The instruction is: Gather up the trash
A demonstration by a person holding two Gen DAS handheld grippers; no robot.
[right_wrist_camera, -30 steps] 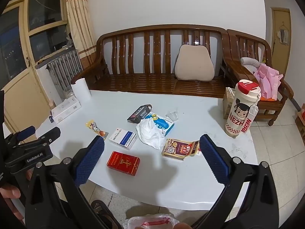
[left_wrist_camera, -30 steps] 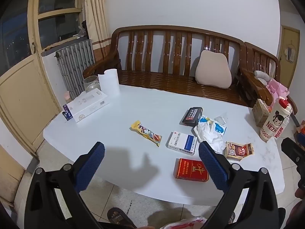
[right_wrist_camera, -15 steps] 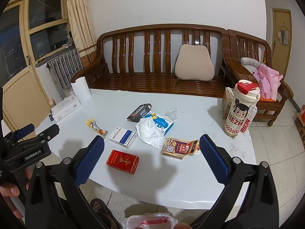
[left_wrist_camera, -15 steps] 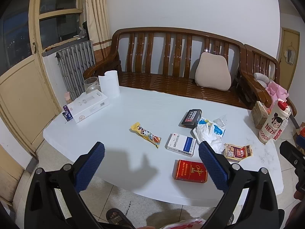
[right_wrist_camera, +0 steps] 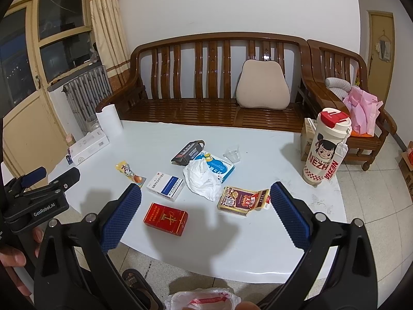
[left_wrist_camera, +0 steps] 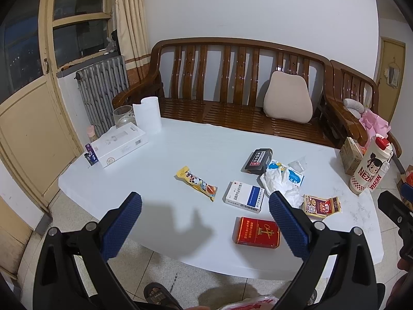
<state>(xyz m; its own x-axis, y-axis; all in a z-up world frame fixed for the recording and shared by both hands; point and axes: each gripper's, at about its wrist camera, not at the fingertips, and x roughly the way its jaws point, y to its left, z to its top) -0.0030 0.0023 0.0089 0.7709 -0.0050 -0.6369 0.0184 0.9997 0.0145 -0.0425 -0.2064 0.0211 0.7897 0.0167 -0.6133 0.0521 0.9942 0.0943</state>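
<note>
Both tongs are held over the near edge of a white oval table (left_wrist_camera: 180,144), above the tiled floor. The left gripper (left_wrist_camera: 205,224) has its blue ribbed pads wide apart and grips nothing; the right gripper (right_wrist_camera: 205,215) is spread the same way, also empty.

The rubbish lies in a loose cluster on the right half of the tabletop. Nearest the edge is a flat red cigarette pack with gold lettering (right_wrist_camera: 165,218), lying alone. Beyond it sits a white and blue cardboard medicine box (right_wrist_camera: 165,186), and to its left a yellow printed snack wrapper (right_wrist_camera: 130,173), near but apart. A crumpled white tissue (right_wrist_camera: 202,179) rests on the corner of a blue and white flat carton (right_wrist_camera: 219,166), and a black opened cigarette box (right_wrist_camera: 188,152) touches that carton's far side. A small crushed clear plastic cup (right_wrist_camera: 233,154) lies just beyond. A gold and maroon opened packet (right_wrist_camera: 241,199) sits right of the tissue, close to the right gripper's pad in the picture.

At the right end stands a tall cream tumbler with a red lid and cartoon print (right_wrist_camera: 326,147) (upright). At the far left corner are a long white product box (right_wrist_camera: 89,146) and a white paper roll (right_wrist_camera: 109,124). A thin white plastic bag with red print (right_wrist_camera: 204,298) shows at the bottom edge, below the table
</note>
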